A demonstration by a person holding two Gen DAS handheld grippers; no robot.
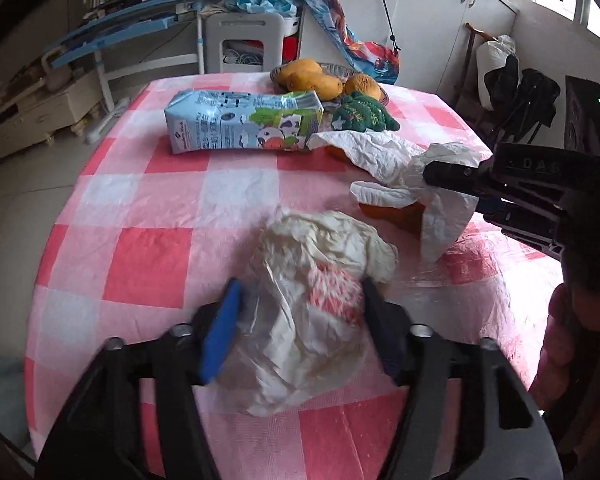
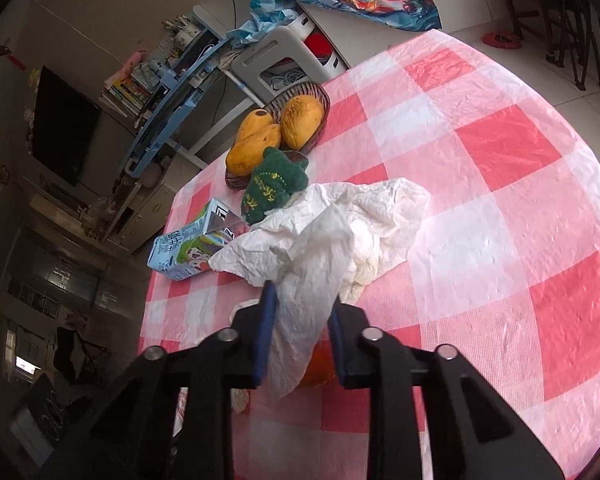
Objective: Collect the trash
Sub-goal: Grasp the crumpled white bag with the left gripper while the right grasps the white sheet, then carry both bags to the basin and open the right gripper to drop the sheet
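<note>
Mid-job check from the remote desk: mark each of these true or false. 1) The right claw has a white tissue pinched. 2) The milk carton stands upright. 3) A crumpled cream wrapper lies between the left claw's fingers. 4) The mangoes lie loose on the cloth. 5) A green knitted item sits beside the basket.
1) True: the right claw is shut on the white tissue.
2) False: the milk carton lies on its side on the checked tablecloth.
3) True: the crumpled wrapper sits between the left claw fingers.
4) False: the mangoes rest in a wicker basket.
5) True: the green knitted item lies against it.
</note>
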